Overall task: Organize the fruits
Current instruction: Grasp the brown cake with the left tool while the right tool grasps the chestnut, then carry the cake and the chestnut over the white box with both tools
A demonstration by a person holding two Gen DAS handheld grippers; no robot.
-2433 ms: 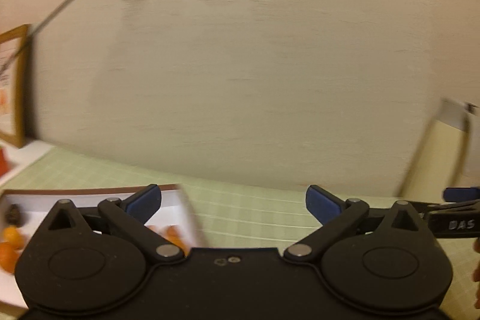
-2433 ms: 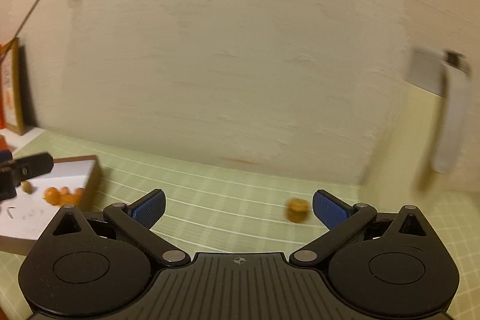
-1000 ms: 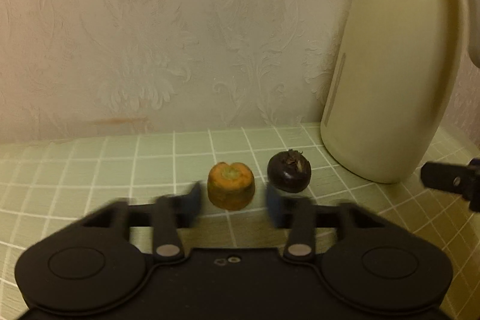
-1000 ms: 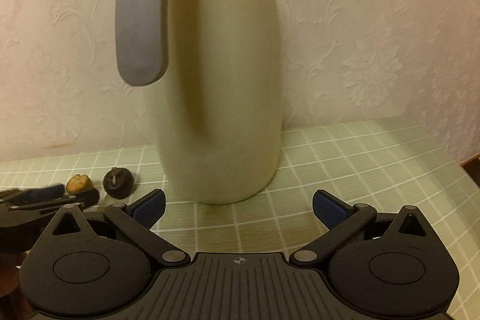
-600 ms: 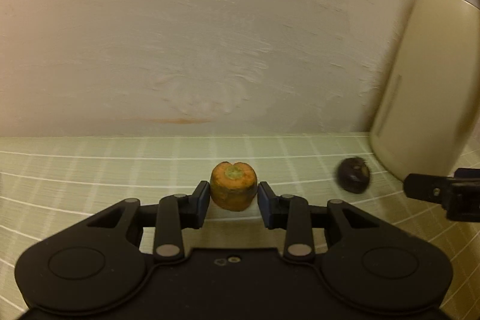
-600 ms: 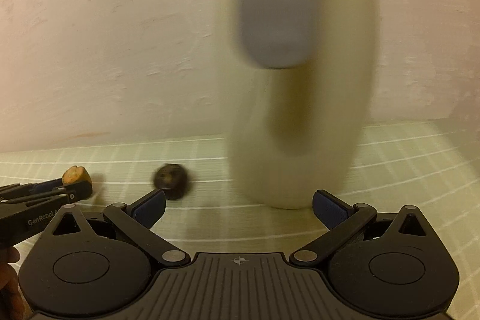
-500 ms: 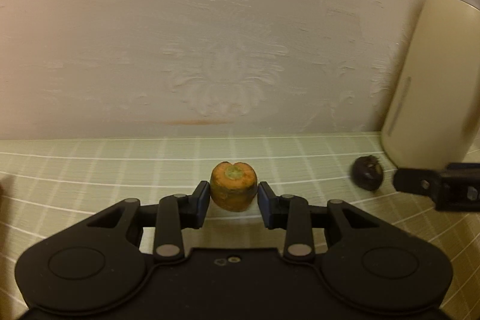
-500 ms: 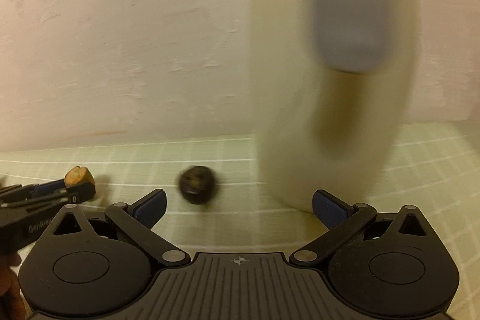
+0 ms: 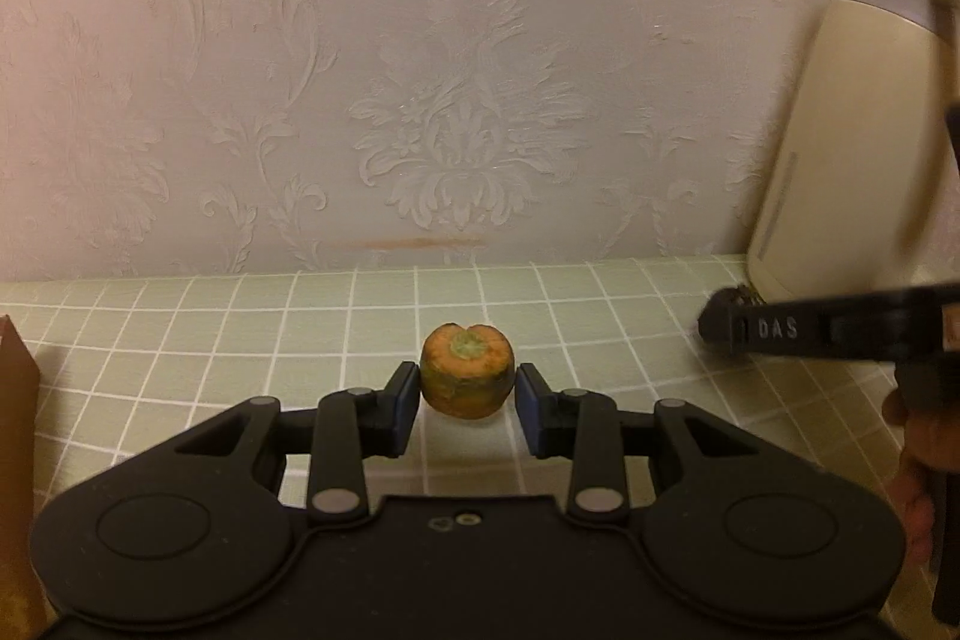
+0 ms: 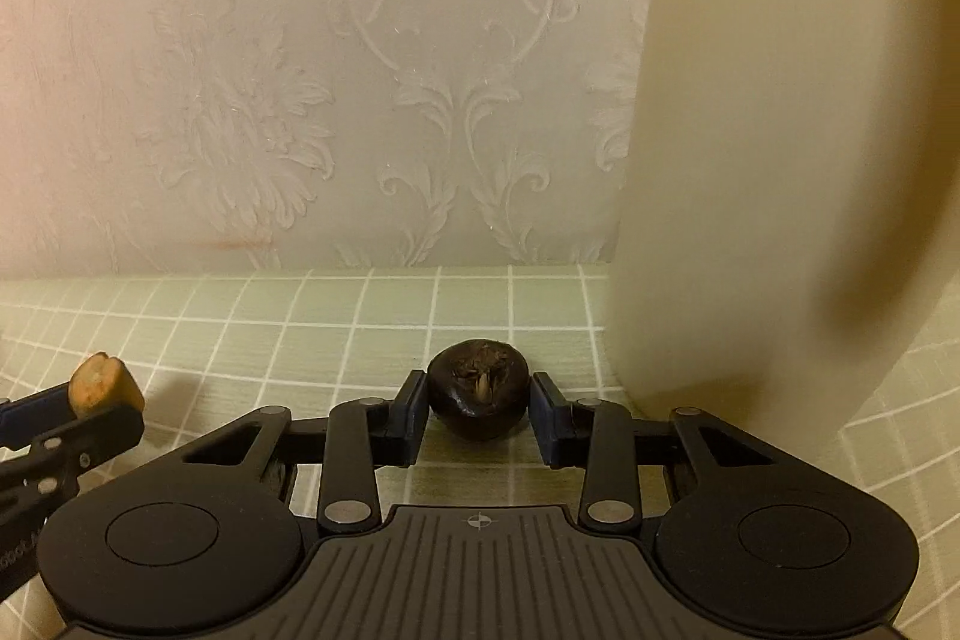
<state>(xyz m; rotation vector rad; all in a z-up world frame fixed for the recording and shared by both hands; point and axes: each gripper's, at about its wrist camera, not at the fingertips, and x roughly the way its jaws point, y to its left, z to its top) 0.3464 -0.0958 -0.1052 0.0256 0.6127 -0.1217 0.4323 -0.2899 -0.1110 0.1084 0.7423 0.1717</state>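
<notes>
In the left wrist view my left gripper (image 9: 467, 394) is shut on a stubby orange fruit (image 9: 467, 373), held just above the green checked tablecloth (image 9: 240, 334). The right wrist view shows that same orange fruit (image 10: 99, 388) at the far left, in the left gripper (image 10: 66, 421). A dark round fruit (image 10: 478, 396) rests on the cloth between the blue pads of my right gripper (image 10: 478, 412). Its jaws are closing and both pads touch the fruit's sides. From the left wrist, the right gripper (image 9: 726, 328) hides most of the dark fruit (image 9: 737, 293).
A tall cream thermos jug (image 10: 780, 160) stands right beside the dark fruit, close to the right finger; it also shows as the jug (image 9: 840, 130). An embossed wall (image 9: 450, 70) closes the back. A brown box edge (image 9: 15, 400) sits at the far left.
My right gripper has swung left from the jug to the dark fruit and its wide jaws have closed onto it. The left gripper has carried the orange fruit leftward, away from the dark fruit.
</notes>
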